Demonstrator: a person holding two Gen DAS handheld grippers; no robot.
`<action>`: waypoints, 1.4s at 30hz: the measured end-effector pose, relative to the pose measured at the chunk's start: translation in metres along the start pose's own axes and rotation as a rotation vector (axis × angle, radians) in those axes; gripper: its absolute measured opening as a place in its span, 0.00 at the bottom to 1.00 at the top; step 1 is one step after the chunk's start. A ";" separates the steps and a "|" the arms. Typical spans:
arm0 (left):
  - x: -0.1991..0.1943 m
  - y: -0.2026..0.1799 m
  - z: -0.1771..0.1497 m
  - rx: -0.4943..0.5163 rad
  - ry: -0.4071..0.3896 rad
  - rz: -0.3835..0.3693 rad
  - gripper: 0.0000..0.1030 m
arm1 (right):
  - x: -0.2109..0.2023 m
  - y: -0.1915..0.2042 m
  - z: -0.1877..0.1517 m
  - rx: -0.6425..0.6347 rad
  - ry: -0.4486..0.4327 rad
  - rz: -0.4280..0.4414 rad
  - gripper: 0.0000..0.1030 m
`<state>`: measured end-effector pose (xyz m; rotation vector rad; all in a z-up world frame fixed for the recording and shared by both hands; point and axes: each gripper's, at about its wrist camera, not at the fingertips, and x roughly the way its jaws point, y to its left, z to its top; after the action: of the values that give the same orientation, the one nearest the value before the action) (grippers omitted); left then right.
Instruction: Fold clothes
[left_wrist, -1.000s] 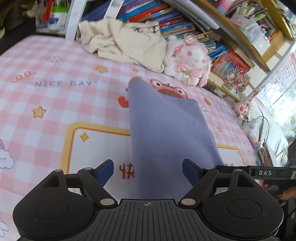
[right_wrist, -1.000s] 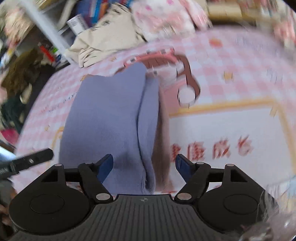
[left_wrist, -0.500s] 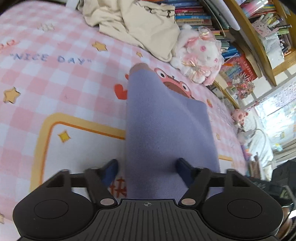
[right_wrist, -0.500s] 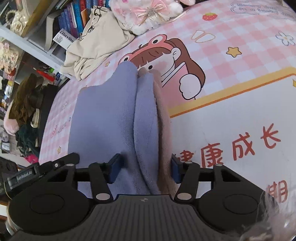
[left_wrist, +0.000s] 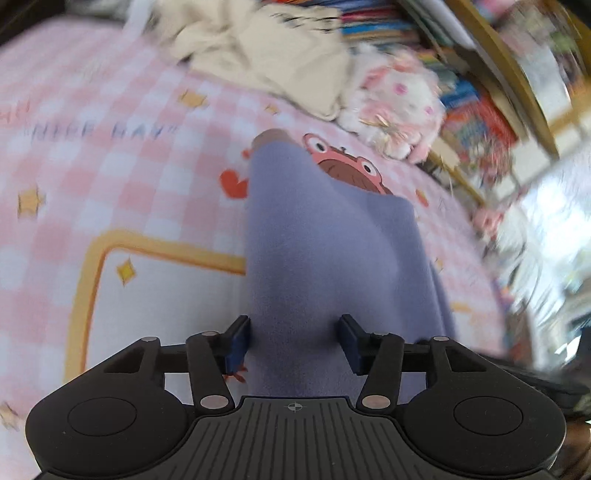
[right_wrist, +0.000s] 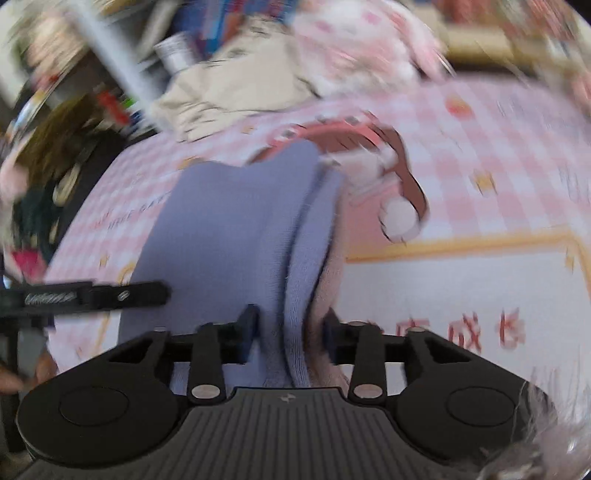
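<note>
Lying lengthwise across a pink-and-white checked play mat (left_wrist: 122, 184), a lavender-blue garment (left_wrist: 325, 251) is stretching away from both cameras toward the mat's printed cartoon figure. Its cloth is looking soft and slightly fuzzy, with no pattern. In the left wrist view it is showing as 1 smooth, long panel, narrow at the far end where a small brownish-pink tip is peeking out, and widening toward the camera. In the right wrist view the same garment (right_wrist: 229, 236) is showing 2 stacked layers along its right edge, with a rounded rolled fold and a dusty-pink inner side running beside it.

The left gripper (left_wrist: 293, 341) is closing in on the near end of the garment; its jaws have just been narrowing, and both blue pads are now pressing against the bunched cloth between them. The right gripper (right_wrist: 290, 336) is doing likewise at the folded edge, its jaws having just been narrowing too, and its pads are pinching the doubled layers and the pink inner side. Both views are blurring with motion.

Beyond the garment, a cream garment (left_wrist: 280, 55) is sitting crumpled at the mat's far edge, beside a pink-and-white plush toy (left_wrist: 395, 107), with a bookshelf (left_wrist: 480, 122) behind.
</note>
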<state>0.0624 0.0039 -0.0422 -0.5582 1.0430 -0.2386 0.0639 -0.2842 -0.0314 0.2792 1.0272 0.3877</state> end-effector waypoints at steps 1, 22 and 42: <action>0.001 0.004 0.000 -0.016 0.006 -0.016 0.50 | 0.001 -0.006 0.001 0.038 0.010 0.015 0.42; 0.002 -0.008 -0.013 0.022 0.003 -0.015 0.49 | 0.005 -0.017 -0.003 -0.025 0.024 0.090 0.34; -0.013 -0.047 -0.027 -0.011 -0.127 0.023 0.40 | -0.012 -0.025 0.016 -0.101 0.010 0.182 0.23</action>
<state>0.0358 -0.0386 -0.0175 -0.5640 0.9274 -0.1747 0.0766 -0.3128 -0.0245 0.2811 0.9916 0.6038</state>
